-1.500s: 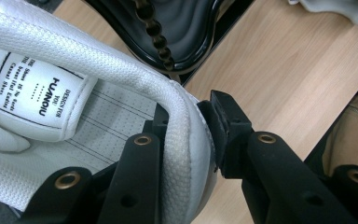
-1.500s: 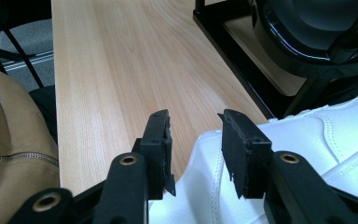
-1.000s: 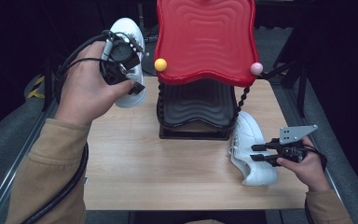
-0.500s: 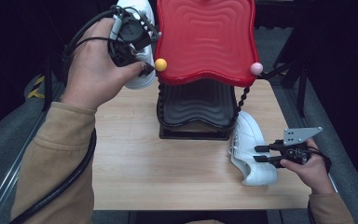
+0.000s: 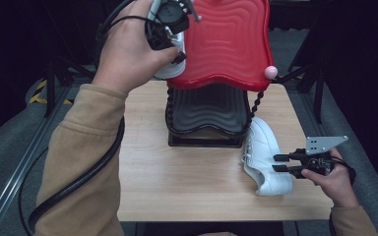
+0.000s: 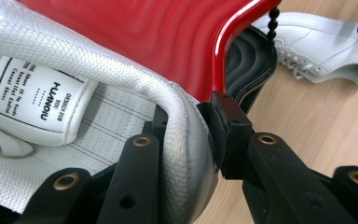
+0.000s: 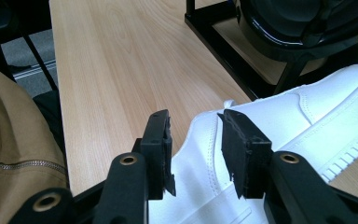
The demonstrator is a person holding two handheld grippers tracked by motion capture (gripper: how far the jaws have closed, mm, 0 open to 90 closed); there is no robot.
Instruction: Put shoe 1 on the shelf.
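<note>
Left hand-held gripper: jaws clamped on the padded heel collar of a white sneaker, one jaw inside the shoe opening and one on the outer heel. In the high view this hand-held gripper is raised above the surface, at the left edge of the red wavy tray that tops the two-tier rack, with the held sneaker hanging below the hand. The tongue label reads "HUANQIU"; the lining is white mesh.

Right hand-held gripper: jaws apart, straddling the heel end of the second white sneaker; whether the jaws touch it cannot be told. In the high view this second sneaker lies on the surface, just beside the lower black wavy tray, with the right hand-held gripper at its right side. Its upper is smooth white with stitched panels and a ribbed sole edge.
</note>
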